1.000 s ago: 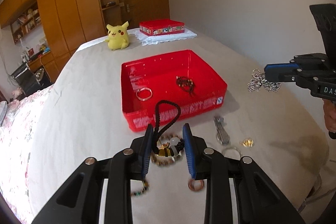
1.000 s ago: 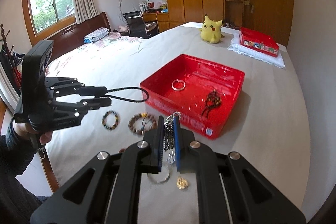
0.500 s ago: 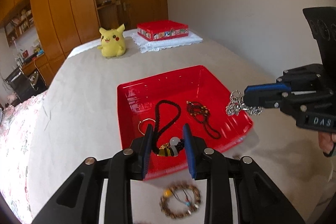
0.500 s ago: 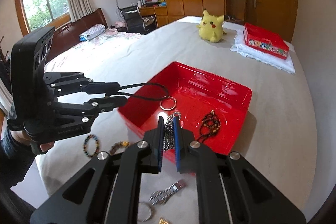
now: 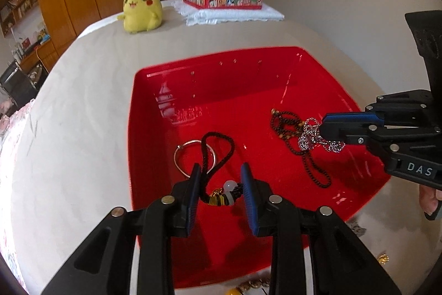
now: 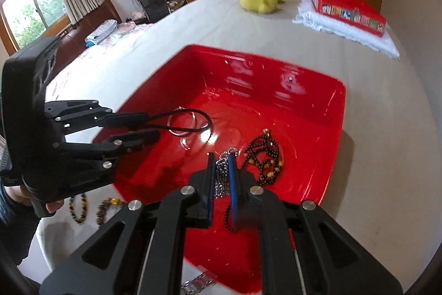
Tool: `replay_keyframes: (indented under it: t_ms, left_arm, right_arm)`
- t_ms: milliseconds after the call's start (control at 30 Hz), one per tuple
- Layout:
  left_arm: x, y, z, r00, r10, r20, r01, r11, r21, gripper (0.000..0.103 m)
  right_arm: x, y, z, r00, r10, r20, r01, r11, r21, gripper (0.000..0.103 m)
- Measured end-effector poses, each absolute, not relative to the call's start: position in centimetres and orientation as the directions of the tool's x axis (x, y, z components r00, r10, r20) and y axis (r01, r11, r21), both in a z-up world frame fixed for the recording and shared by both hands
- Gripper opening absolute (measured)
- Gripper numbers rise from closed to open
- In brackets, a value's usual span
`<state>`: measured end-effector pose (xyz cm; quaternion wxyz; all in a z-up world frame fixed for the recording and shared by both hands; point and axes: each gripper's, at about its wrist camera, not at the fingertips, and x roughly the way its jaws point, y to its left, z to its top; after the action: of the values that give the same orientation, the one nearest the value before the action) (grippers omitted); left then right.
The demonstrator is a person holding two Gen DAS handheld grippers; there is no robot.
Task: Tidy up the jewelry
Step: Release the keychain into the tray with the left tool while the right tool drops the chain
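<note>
"DAS" is printed in white on the right gripper (image 5: 317,133), clamped on a silver ball chain (image 5: 309,138). The left gripper (image 5: 221,179) pinches a braided black cord bracelet (image 5: 218,154) over the glossy red plastic tray (image 5: 248,60).

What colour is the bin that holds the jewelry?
Red; the bin shows best in the left wrist view.

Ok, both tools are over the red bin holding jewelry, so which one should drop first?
Probably the left tool: its black cord necklace hangs over bare floor of the red bin. The right tool's silver chain dangles above the beaded necklace.
</note>
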<state>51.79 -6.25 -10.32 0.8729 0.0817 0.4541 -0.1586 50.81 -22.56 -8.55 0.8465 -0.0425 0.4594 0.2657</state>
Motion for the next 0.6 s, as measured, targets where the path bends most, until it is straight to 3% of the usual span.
replay_keyframes:
  t_ms: [233,300,600]
  left_arm:
    - [52.5,-6.0,-11.6,0.525,-0.182,-0.831,0.34,0.941,0.008,0.037]
    - [52.5,-5.8,-11.5,0.529,-0.179,-0.829,0.329,0.944,0.006,0.045]
    - [51.1,-4.9,-9.4,0.561,-0.172,-0.81,0.317,0.948,0.018,0.053]
  right_arm:
    - [51.3,-22.4,-10.5,0.41,0.393,-0.823,-0.486,0.858,0.168,0.012]
    - [51.5,-22.6,-10.5,0.417,0.39,-0.821,-0.477,0.863,0.167,0.023]
    - [50.4,-23.3,-9.5,0.441,0.398,-0.805,-0.471,0.865,0.17,0.027]
